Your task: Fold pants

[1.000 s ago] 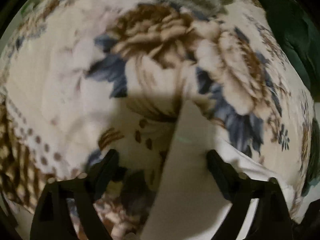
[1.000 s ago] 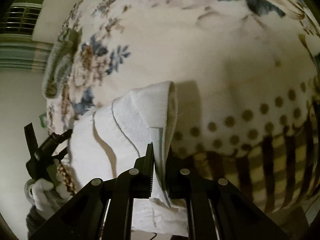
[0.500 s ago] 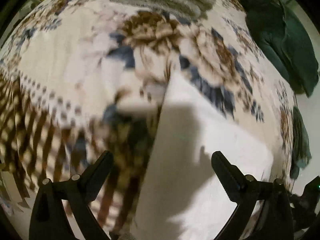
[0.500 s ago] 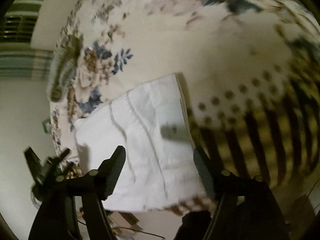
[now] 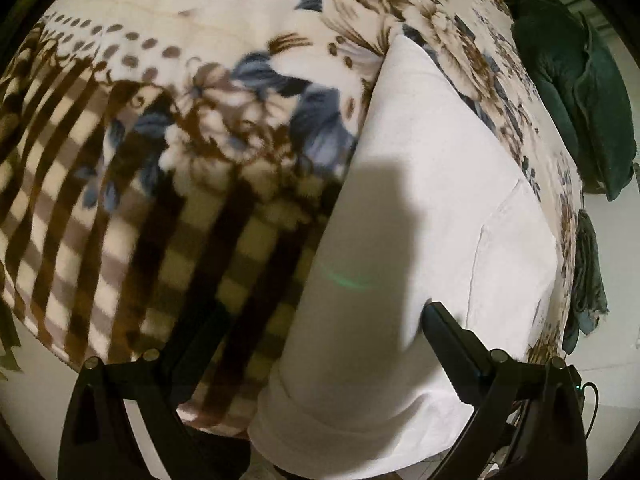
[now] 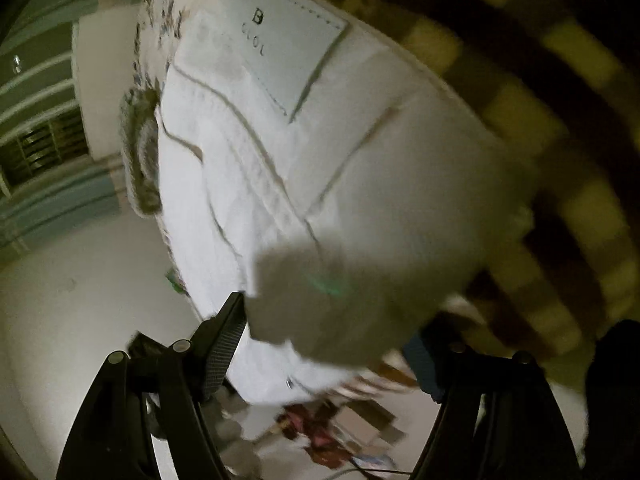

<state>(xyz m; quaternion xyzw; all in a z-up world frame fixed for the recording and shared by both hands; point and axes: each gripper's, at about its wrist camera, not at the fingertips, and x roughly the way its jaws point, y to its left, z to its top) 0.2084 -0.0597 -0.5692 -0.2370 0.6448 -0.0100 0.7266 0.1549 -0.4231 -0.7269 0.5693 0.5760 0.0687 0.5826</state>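
The white pants lie folded flat on the flowered and striped blanket, reaching over its near edge. In the right wrist view the pants fill the middle, with a back pocket and a label patch facing up. My left gripper is open and empty, held above the near end of the pants. My right gripper is open and empty, above the pants' lower edge.
A dark green garment lies at the blanket's far right, and a grey-green cloth hangs at its right edge. A grey fuzzy item lies beyond the pants. Clutter sits on the floor below the bed edge.
The right gripper let go of the folded pants edge and opened. Both grippers pulled back toward the near edge of the bed, and the pants now lie flat.
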